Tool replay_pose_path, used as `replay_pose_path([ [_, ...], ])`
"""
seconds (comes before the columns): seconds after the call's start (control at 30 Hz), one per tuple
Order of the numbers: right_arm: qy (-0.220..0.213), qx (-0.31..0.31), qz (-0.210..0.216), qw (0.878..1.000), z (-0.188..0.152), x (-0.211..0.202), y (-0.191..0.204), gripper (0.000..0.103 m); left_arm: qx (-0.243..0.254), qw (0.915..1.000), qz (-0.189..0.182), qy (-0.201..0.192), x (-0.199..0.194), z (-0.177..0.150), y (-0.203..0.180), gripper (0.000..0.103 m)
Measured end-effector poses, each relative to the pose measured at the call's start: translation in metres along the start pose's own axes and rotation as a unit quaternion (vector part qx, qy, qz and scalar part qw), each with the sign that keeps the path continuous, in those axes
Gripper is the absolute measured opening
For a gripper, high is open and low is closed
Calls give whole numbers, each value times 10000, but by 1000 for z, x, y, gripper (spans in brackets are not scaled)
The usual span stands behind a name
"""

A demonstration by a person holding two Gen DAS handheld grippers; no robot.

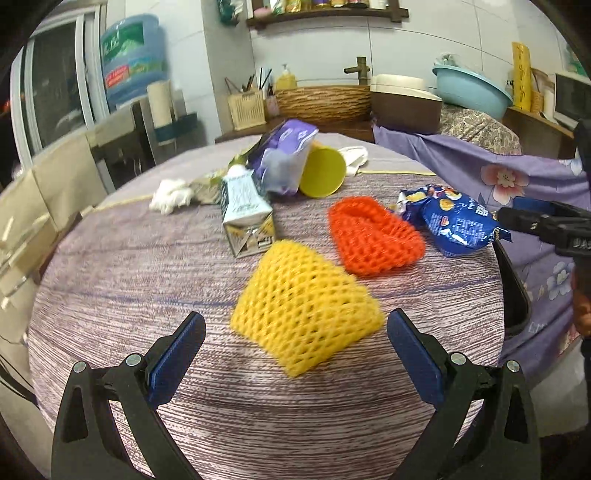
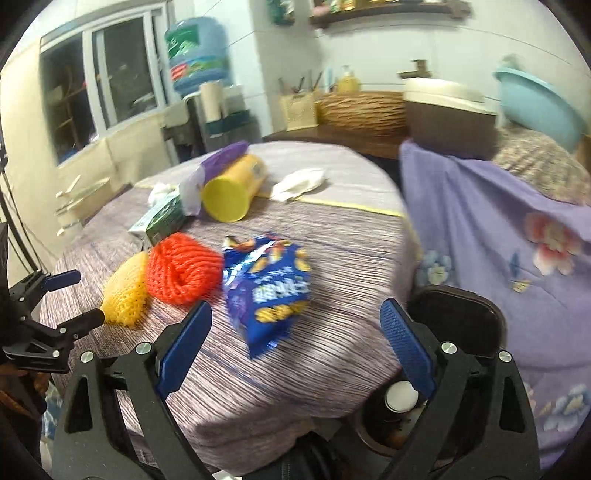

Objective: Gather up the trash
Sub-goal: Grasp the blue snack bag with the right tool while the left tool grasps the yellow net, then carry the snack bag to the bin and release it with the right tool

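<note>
You are looking across a bench (image 1: pixel 110 288) covered in a purple-grey striped cloth, with white tiled walls (image 1: pixel 424 44) behind and a dark wooden shelf (image 1: pixel 325 16) high on the far wall. To the far left is a sliding window (image 1: pixel 55 81) with a blue water jug (image 1: pixel 135 55) beside it. On the far counter sit a woven basket (image 1: pixel 323 99), a bamboo-style tap (image 1: pixel 360 68) and a pale blue basin (image 1: pixel 469 86), while a purple floral cloth (image 1: pixel 498 177) drapes at the right.
</note>
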State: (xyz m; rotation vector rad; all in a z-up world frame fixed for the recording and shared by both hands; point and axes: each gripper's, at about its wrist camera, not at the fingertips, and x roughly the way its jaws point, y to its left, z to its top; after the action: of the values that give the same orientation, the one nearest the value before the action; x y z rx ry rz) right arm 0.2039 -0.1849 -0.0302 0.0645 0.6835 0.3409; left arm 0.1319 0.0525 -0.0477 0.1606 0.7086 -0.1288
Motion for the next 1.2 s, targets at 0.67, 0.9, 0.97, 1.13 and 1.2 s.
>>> replay_pose_path([
  [0.67, 680, 113, 358, 9970, 4, 64, 20, 24, 129, 9974, -548, 447, 37, 6, 3, 98],
  [0.9, 542, 128, 394, 9977, 1, 59, 22, 21, -25, 9967, -640, 501, 37, 7, 1, 80],
  [0.97, 457, 128, 378, 9982, 1, 54, 21, 21, -111, 9958, -750, 511, 36, 8, 2, 66],
  [1.13, 306, 51, 263, 9992, 0, 44, 21, 21, -243, 9961, -743, 403, 28, 11, 3, 26],
  [1.2, 277, 44, 262, 9993, -2, 40, 20, 20, -257, 9965, -718, 355, 24, 10, 2, 19],
])
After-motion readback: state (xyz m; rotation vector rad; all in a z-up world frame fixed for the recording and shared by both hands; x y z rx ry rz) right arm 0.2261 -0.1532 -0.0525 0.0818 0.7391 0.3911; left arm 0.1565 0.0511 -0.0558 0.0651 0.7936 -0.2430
